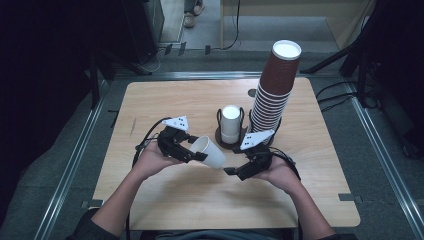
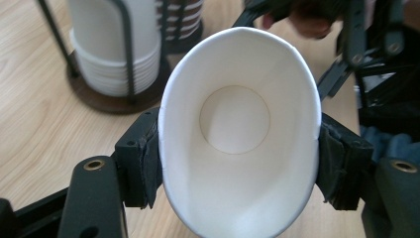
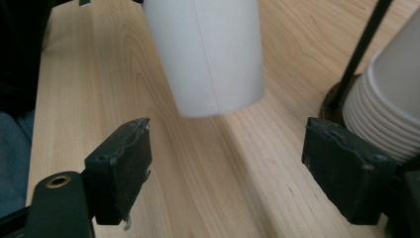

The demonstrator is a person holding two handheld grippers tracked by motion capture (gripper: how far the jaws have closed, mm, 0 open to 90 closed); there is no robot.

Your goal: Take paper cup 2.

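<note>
1. We see the left hand-held gripper (image 1: pixel 196 155) clamped on a white paper cup (image 1: pixel 209 152); in the left gripper view its two pads press the cup (image 2: pixel 237 134) from either side near the rim, squeezing the mouth into an oval.
2. The cup lies on its side in the air above the bench (image 1: pixel 165 100), mouth toward the left hand-held gripper, closed base pointing toward the right one.
3. We see the right hand-held gripper (image 1: pixel 231 171) with its jaws spread wide and nothing between them; in the right gripper view the cup's base (image 3: pixel 208 54) hangs just beyond the jaw tips, not touching either pad.
4. Behind the two grippers, at the middle of the bench, a dark wire holder (image 1: pixel 220 117) stands on a round base with a stack of white cups (image 1: pixel 231 122) in it.
5. Just to the right of that holder a tall, leaning stack of brown cups (image 1: pixel 274 85) rises from the bench.
6. The person's two forearms come in from the near edge, one to each gripper.
</note>
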